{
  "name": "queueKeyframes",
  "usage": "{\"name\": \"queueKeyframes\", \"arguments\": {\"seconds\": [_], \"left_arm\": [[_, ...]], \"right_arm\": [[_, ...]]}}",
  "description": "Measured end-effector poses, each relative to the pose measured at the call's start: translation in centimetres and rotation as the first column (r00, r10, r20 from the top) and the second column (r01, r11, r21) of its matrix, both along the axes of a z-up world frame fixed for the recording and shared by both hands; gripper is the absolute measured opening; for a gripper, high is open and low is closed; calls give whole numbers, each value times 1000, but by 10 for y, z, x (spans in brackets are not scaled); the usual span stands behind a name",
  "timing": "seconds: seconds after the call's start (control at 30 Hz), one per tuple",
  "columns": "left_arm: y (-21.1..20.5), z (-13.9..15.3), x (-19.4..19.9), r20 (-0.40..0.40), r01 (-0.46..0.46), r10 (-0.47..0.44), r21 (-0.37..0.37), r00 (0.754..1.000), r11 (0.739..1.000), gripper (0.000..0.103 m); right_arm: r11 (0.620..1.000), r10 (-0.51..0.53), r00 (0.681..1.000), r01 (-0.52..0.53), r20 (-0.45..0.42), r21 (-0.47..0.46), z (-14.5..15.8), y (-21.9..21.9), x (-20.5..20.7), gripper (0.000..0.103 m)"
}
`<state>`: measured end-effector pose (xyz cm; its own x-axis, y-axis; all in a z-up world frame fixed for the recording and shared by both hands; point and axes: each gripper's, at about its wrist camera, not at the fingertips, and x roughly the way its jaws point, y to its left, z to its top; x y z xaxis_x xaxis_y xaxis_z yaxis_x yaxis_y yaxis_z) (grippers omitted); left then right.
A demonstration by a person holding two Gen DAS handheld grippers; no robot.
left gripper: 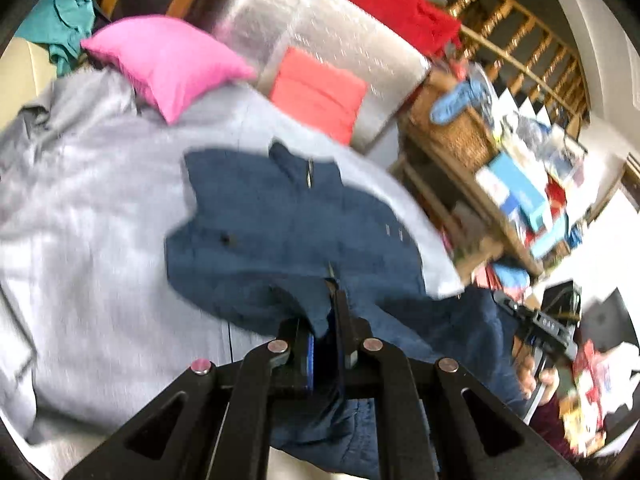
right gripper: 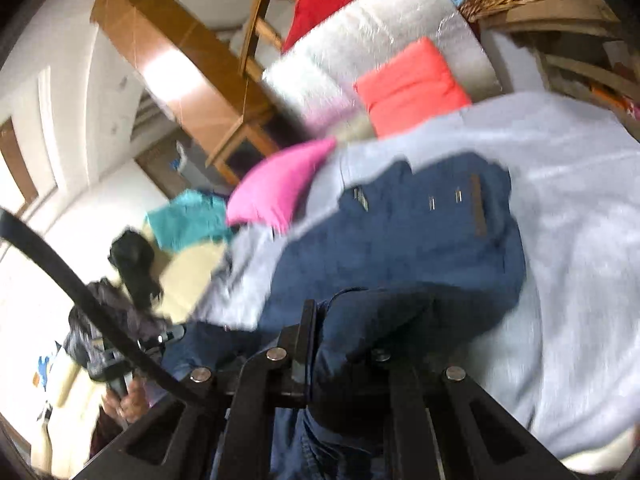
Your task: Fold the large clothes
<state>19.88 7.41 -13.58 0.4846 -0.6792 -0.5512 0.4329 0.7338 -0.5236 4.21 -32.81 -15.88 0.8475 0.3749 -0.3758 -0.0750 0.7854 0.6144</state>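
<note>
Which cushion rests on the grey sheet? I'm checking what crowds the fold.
The bright pink cushion: its corner overlaps the grey sheet. The coral-red cushion leans against the silver padded backrest instead.

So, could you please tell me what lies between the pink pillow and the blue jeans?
Only the grey sheet separates them: a bare strip of it runs from the pink pillow to the blue jeans. The left wrist view shows this best.

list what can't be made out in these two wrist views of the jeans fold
- Left wrist view: the left tongs are shut on the dark blue denim jeans; fabric hides the fingertips.
- Left wrist view: labels on the boxes on the cluttered wooden shelf are lost to motion blur.
- Right wrist view: the right tongs are shut on the jeans; a fold covers the right finger.
- Both views: the jeans' lower legs are cut off by the bottom edge.
</note>
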Motion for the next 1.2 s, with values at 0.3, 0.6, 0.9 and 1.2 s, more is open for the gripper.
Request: {"name": "queueKeyframes", "arguments": {"seconds": [0.3,0.6,0.9,1.2], "left_arm": [[1,-4,91,15,-238,240,-75,971,968,8],[-33,-34,178,16,-319,319,-29,947,947,8],[-50,-49,249,-21,-343,343,-2,939,939,9],[-43,-80,292,-267,-306,276,-76,923,949,31]], "right_arm": [[973,-178,983,169,43,159,-6,-60,87,11],[949,-226,972,233,-57,213,-47,-96,191,11],[944,-229,971,240,-74,225,-55,-115,269,11],[859,-177,964,249,-197,447,-98,-148,298,43]]}}
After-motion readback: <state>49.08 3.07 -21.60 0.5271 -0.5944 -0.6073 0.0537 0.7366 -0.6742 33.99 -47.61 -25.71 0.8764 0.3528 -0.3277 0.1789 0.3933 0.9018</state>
